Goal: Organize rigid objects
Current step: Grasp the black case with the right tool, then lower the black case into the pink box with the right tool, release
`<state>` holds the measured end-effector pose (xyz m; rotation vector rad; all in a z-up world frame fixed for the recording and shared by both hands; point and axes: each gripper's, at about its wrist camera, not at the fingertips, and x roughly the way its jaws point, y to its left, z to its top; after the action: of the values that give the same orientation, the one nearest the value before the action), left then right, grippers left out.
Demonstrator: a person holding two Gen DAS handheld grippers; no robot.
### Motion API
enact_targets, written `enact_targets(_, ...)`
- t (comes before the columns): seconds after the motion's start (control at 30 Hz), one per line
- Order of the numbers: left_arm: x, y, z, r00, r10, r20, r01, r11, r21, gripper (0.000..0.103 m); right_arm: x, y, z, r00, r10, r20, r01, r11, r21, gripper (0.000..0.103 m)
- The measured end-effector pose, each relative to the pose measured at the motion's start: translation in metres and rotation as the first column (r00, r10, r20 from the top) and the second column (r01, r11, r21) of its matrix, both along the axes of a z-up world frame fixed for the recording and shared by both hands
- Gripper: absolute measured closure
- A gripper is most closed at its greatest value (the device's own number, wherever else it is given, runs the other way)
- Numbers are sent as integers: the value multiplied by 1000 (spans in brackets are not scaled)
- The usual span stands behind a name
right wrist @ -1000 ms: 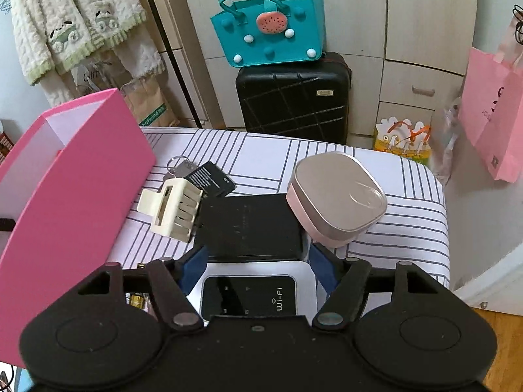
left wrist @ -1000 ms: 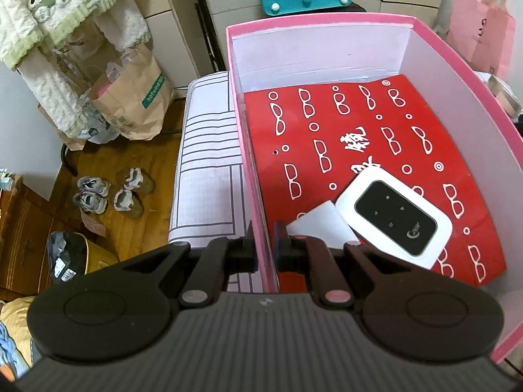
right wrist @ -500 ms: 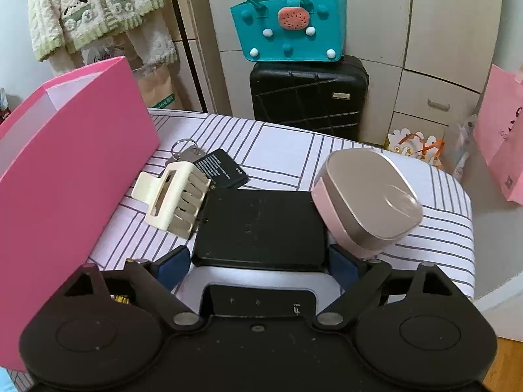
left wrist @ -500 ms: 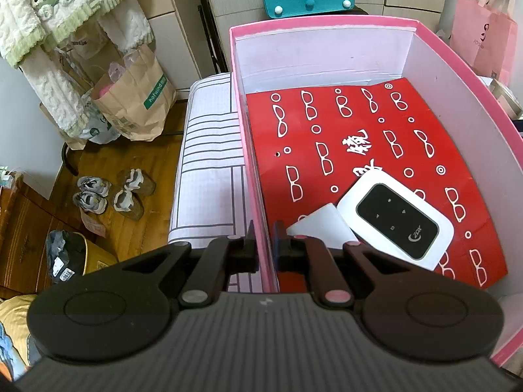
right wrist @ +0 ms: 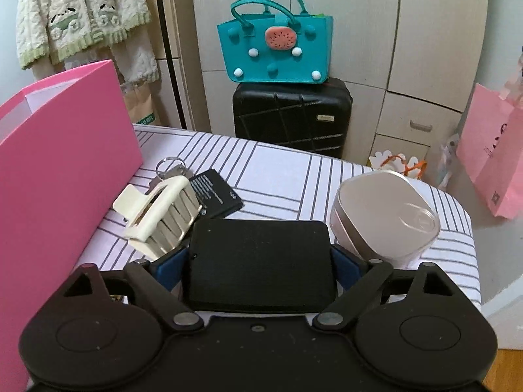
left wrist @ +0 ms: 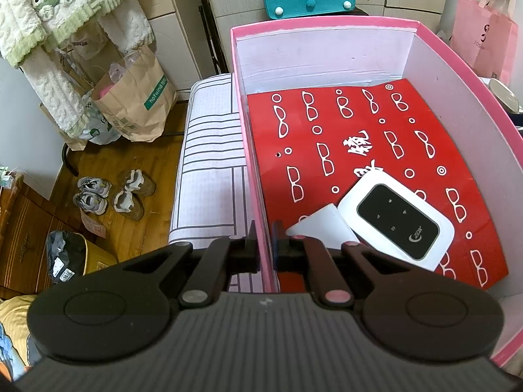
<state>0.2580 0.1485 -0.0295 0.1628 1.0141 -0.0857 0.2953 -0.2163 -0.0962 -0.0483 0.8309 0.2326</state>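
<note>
Our left tongs point(left wrist: 264, 245) are pinched onto the left wall of the pink box point(left wrist: 327, 21), one finger outside and one inside. Just past the inner finger, on the red patterned sheet point(left wrist: 376, 137) lining the box floor, lies a white card point(left wrist: 322, 228), and touching its right edge sits a white pocket router point(left wrist: 397, 220) with a dark screen. Outside the wall we see the striped tabletop point(left wrist: 209, 170), and beyond it a wooden floor with shoes point(left wrist: 111, 194) and a brown paper bag point(left wrist: 137, 98).

Our right tongs point(right wrist: 260, 261) are spread wide, their blue pads against the two sides of a flat black rectangular device point(right wrist: 261, 261) that they hold; a white edge shows under it. Just left of it lies a cream hair claw point(right wrist: 161, 215), with a black battery point(right wrist: 215, 192) and a key ring point(right wrist: 171, 166) behind. To the right rests a rose-gold rounded case point(right wrist: 382, 212). The pink box point(right wrist: 65, 170) stands at the left. Farther off, a teal bag point(right wrist: 276, 49) sits on a black suitcase point(right wrist: 291, 114).
</note>
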Motion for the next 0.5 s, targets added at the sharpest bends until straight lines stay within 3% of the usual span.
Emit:
enact_targets(0.3, -3, -4, 0, 1000, 2, 30, -2, 1000, 13, 99, -20, 10, 17, 999, 8, 39, -7, 999, -40, 10)
enact_targets(0.5, -3, -2, 0, 999, 5, 34, -6, 1000, 5, 99, -31, 11, 46, 996, -14, 91, 19, 998, -63, 10)
